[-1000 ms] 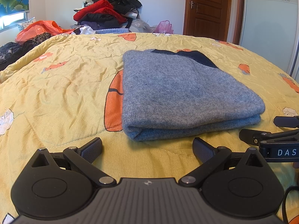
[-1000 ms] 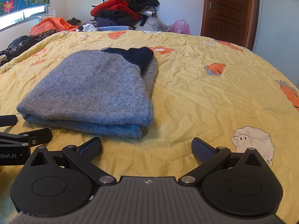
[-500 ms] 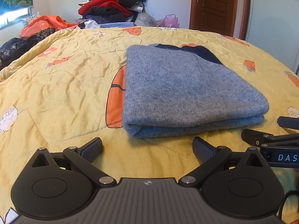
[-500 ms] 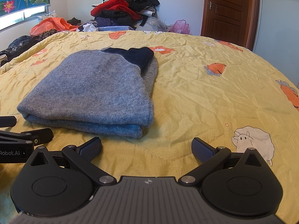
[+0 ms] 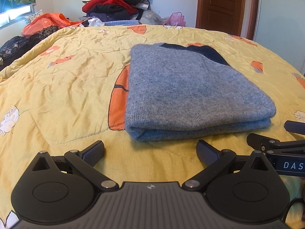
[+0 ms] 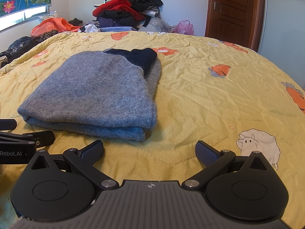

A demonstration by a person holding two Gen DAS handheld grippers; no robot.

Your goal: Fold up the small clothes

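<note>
A grey knit sweater (image 5: 186, 91) with a dark navy part at its far end lies folded flat on the yellow quilt (image 5: 63, 87). It also shows in the right wrist view (image 6: 99, 93). My left gripper (image 5: 150, 151) is open and empty, just short of the sweater's near folded edge. My right gripper (image 6: 149, 150) is open and empty, near the sweater's near right corner. Each gripper's fingers show at the edge of the other's view, the right one (image 5: 276, 143) and the left one (image 6: 28, 137).
A pile of red, black and dark clothes (image 5: 116, 5) stands beyond the bed's far edge, with an orange bag (image 5: 47, 22) at the far left. A brown door (image 6: 232, 9) is at the back right. The quilt (image 6: 219, 99) stretches right of the sweater.
The left wrist view has shifted a little, so the sweater sits slightly higher and farther in it. The right gripper has not moved. Both stay open.
</note>
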